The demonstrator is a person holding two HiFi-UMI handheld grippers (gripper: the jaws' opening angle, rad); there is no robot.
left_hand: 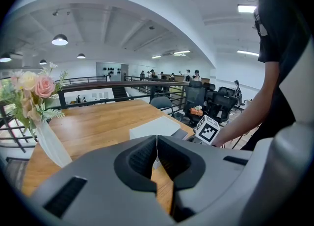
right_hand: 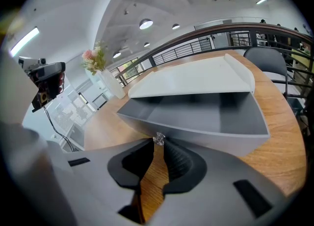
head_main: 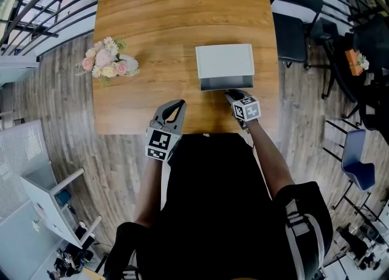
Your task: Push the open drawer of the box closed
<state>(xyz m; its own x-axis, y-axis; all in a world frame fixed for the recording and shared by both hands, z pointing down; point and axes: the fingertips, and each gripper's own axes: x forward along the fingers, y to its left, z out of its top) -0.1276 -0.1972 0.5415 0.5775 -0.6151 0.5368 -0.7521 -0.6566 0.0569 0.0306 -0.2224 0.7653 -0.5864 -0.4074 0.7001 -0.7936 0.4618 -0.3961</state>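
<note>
You're in a big open-plan office. In the left gripper view there's a railing [left_hand: 98, 86] across mid-frame, black office chairs [left_hand: 218, 103] right of centre, and people at desks [left_hand: 169, 76] way behind.

My grey left gripper [left_hand: 156, 146], jaws pressed together on nothing, hangs over the brown wooden tabletop [left_hand: 98, 122], with a flat white box [left_hand: 154, 127] beyond it, pink and cream flowers [left_hand: 32, 87] at left, and my right gripper [left_hand: 207, 130], marker cube showing, at right.

Left tongs [head_main: 174, 106] and right tongs [head_main: 231, 94] both have jaws together, the right reaching farther forward.
</note>
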